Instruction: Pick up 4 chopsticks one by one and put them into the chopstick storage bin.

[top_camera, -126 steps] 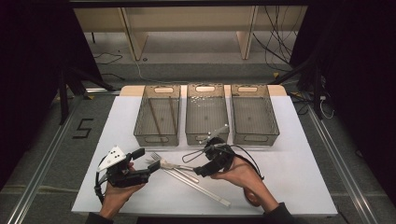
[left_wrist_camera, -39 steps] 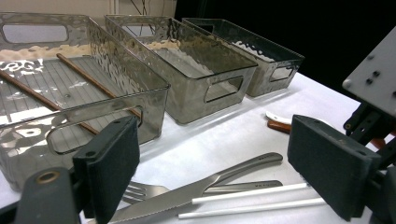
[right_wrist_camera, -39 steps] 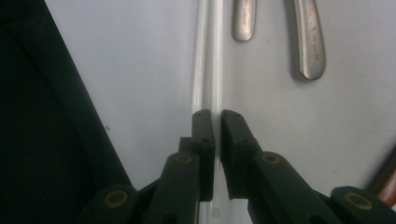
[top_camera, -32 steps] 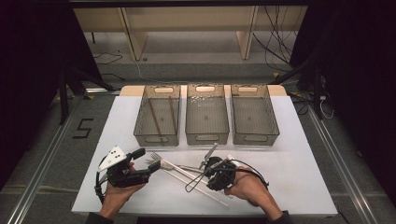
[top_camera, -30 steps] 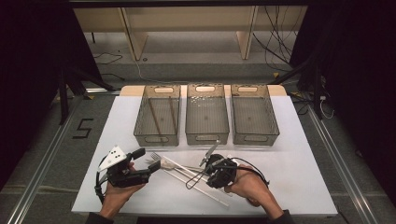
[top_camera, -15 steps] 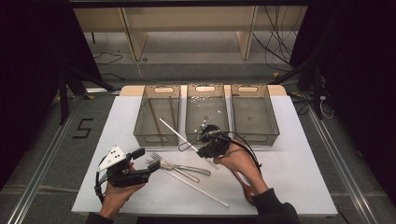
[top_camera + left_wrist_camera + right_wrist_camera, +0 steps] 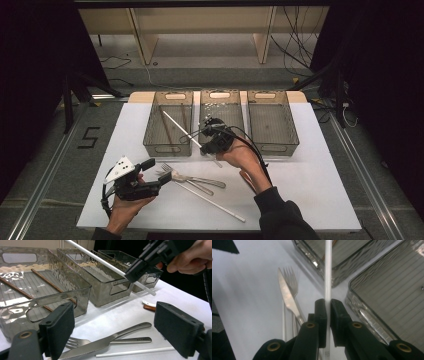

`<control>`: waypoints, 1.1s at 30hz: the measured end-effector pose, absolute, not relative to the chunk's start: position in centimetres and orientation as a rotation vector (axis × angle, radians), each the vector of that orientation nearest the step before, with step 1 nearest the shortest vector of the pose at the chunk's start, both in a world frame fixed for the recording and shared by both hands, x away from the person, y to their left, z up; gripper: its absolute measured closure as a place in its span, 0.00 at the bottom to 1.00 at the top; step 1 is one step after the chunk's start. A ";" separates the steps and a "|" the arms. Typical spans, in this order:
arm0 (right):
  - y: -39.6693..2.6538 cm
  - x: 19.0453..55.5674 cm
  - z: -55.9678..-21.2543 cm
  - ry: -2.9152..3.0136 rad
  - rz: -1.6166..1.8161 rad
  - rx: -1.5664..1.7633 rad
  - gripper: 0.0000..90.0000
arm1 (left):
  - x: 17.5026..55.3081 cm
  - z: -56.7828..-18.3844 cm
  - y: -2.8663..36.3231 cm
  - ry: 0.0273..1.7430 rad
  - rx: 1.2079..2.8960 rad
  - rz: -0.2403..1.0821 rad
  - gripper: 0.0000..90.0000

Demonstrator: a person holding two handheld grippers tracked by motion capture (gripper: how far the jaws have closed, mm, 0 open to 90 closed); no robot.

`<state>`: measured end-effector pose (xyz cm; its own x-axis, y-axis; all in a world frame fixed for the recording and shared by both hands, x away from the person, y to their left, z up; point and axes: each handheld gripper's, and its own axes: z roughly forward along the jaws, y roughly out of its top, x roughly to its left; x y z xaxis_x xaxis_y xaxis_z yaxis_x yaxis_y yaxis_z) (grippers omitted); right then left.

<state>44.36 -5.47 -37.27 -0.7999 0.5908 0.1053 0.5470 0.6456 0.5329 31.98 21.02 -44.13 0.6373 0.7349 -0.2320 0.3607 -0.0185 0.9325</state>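
Observation:
My right gripper (image 7: 206, 144) is shut on a white chopstick (image 7: 176, 123) and holds it in the air at the near ends of the left bin (image 7: 150, 136) and middle bin (image 7: 239, 114). The stick's far end reaches over the left bin. In the right gripper view the jaws (image 7: 328, 305) pinch the chopstick (image 7: 328, 267) upright between their pads. My left gripper (image 7: 154, 177) rests open on the table at the near left, nothing between its pads (image 7: 59, 328). In front of it lie a knife (image 7: 107, 342), a fork (image 7: 130, 340) and a second white chopstick (image 7: 136, 352).
Three clear grey bins stand in a row at the back; the right bin (image 7: 292, 131) is beyond my right hand. Two brown chopsticks (image 7: 51, 284) lie in the left bin. A small white and brown utensil (image 7: 149, 305) lies near the middle bin.
My right gripper has lifted the white chopstick off the table and carried it away from the person toward the bins. The left gripper has stayed put.

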 end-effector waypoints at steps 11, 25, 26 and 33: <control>-4.1 46.3 -36.1 2.727 0.910 0.996 0.94 | 32.0 -44.1 21.0 0.921 1.623 0.376 0.18; -2.1 48.9 -35.8 2.693 0.949 1.085 0.94 | 32.0 -44.1 21.1 0.919 1.622 0.374 0.18; -1.9 49.1 -35.8 2.690 0.950 1.090 0.94 | 32.0 -44.1 21.1 0.919 1.622 0.373 0.18; -1.5 50.1 -35.7 2.670 0.976 1.127 0.94 | 32.0 -44.1 21.1 0.918 1.622 0.375 0.18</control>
